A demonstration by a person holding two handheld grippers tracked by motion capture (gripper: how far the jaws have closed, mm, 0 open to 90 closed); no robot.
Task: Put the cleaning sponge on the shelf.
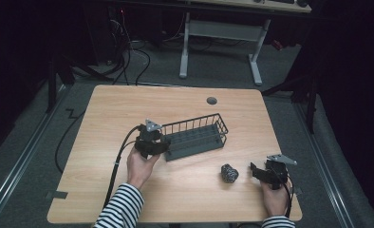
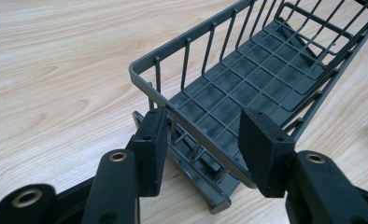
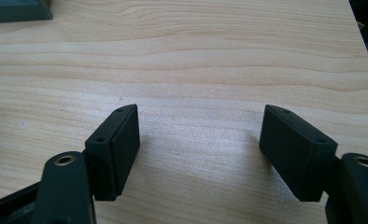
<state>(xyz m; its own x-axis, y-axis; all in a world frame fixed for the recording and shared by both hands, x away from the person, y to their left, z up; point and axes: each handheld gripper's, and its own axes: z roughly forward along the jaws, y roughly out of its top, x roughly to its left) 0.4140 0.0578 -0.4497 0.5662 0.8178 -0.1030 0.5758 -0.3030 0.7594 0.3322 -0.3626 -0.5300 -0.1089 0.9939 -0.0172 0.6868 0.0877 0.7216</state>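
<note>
My left claw (image 2: 203,149) is clamped across the near end wall of the grey wire basket (image 2: 261,74) mid-desk (image 1: 185,199). It looks light, stiff and slick, so the solid rim suits best. My right claw (image 3: 198,149) rests apart, empty.

We see a light wooden table (image 1: 175,102) with rounded corners on a grey carpeted floor (image 1: 223,71). Near its far edge sits a small dark grommet (image 1: 211,100). Toward the near right of the top lies a crumpled black-and-white ball (image 1: 229,173), resting alone on bare wood. A strip of grey tape (image 1: 56,194) is stuck at the near left corner. Beyond the table we make out a second desk on white legs (image 1: 184,47), and loose black cables (image 1: 137,57) curl on the floor beside it. A metal rail (image 1: 19,161) runs along the floor at the left.
</note>
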